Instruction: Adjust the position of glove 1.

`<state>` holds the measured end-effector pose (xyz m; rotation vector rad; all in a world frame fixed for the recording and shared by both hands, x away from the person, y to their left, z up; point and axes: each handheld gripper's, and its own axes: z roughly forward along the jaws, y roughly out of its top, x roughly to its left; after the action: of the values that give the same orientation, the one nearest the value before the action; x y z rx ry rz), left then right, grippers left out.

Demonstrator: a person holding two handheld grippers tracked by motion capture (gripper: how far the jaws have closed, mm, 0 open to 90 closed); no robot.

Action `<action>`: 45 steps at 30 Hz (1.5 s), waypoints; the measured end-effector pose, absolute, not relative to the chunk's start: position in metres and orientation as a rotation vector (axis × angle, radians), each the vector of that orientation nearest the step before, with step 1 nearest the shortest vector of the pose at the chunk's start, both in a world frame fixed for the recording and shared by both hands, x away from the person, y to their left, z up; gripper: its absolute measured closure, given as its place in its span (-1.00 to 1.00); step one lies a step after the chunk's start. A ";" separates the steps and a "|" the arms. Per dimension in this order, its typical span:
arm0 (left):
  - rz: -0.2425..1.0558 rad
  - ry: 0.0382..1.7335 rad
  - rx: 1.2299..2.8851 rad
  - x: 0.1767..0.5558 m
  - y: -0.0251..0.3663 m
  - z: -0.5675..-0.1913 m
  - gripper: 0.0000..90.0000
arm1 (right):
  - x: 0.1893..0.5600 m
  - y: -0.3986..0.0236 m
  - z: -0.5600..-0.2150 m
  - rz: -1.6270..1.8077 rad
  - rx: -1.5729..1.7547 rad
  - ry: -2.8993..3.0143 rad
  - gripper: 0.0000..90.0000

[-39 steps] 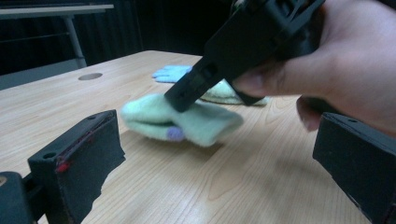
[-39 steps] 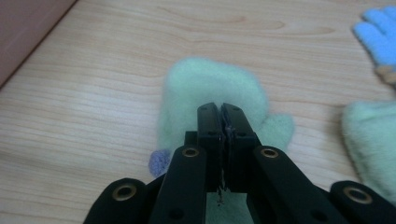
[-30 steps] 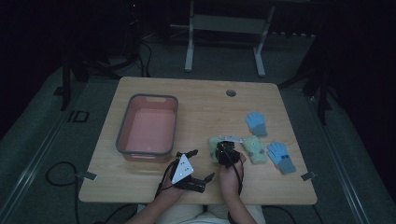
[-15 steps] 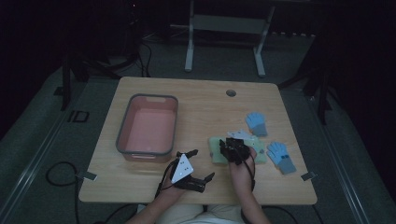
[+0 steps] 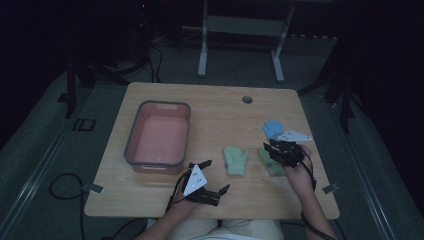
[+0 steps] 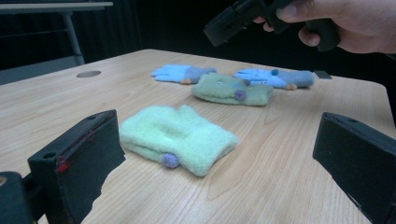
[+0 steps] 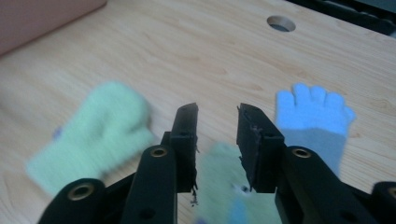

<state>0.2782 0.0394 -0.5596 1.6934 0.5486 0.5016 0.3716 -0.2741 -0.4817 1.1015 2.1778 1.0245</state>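
A light green mitten [image 5: 235, 160] lies flat in the middle of the table, also in front of my left gripper [image 6: 180, 137]. A second green mitten [image 5: 270, 164] lies to its right, with blue gloves [image 6: 182, 73] [image 6: 275, 78] behind it. My right gripper [image 5: 272, 149] hovers above that second mitten [image 7: 219, 172]. Its jaws [image 7: 217, 126] have just been opening and stand open, with nothing between them. One blue glove [image 7: 313, 116] lies beyond its right jaw. My left gripper [image 5: 214, 176] rests open near the front edge, with nothing in its wide-apart jaws.
A pink tub with a grey rim [image 5: 159, 137] stands on the left half of the table. A round cable hole [image 5: 247, 99] is near the far edge. Bare wood lies between the tub and the mittens.
My right gripper let go of the light green mitten, opened, and moved right and up to hover over the second green mitten. The left gripper stayed still.
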 end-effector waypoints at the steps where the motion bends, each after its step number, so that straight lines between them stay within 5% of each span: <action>1: 0.501 0.549 1.693 0.278 0.040 -0.560 -0.98 | 0.373 -0.280 -0.483 1.044 1.103 2.187 0.50; 19: 0.499 0.551 1.695 0.279 0.040 -0.560 -0.98 | 0.376 -0.312 -0.546 0.995 1.224 2.289 0.42; 25: 0.499 0.553 1.695 0.279 0.040 -0.560 -0.98 | 0.374 -0.311 -0.547 0.977 1.236 2.276 0.78; 32: 0.501 0.552 1.696 0.279 0.040 -0.560 -0.98 | 0.371 -0.298 -0.538 0.868 1.274 2.227 0.93; 45: 0.503 0.552 1.697 0.278 0.039 -0.559 -0.98 | 0.341 -0.257 -0.469 0.936 1.329 1.939 0.94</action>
<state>0.2785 0.0394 -0.5595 1.6965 0.5515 0.5033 0.3413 -0.2575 -0.4687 1.3293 1.9393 0.9363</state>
